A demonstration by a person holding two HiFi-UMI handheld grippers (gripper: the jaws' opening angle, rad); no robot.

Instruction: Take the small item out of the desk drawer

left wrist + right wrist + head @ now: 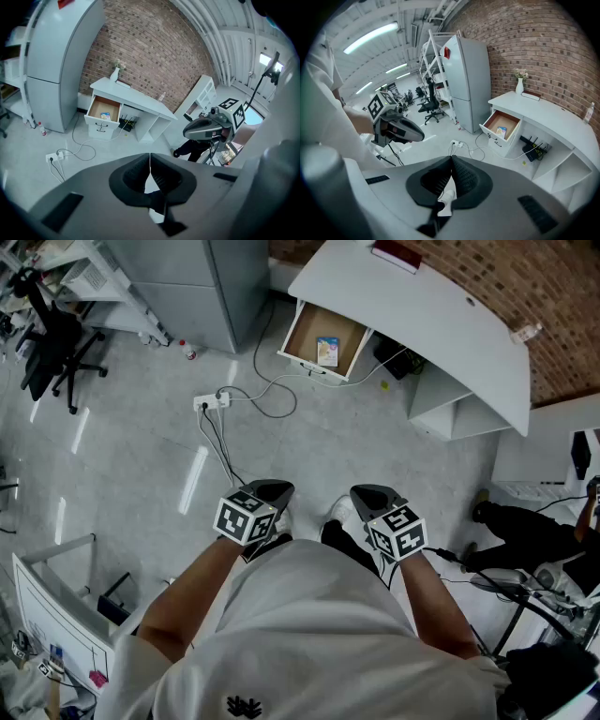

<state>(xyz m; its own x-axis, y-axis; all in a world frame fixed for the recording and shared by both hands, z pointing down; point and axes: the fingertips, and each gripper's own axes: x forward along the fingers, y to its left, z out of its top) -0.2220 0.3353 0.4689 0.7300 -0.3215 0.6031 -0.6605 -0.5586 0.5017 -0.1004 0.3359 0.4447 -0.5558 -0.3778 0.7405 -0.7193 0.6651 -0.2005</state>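
A white desk stands by the brick wall, well ahead of me. Its drawer is pulled open, and a small light-blue and yellow item lies flat inside. The same drawer and item show far off in the left gripper view, and the drawer with its item in the right gripper view. My left gripper and right gripper are held close to my body above the floor, both shut and empty.
A power strip with cables lies on the floor between me and the desk. A grey fridge stands left of the desk, a black office chair at far left. A white vase and a book rest on the desktop.
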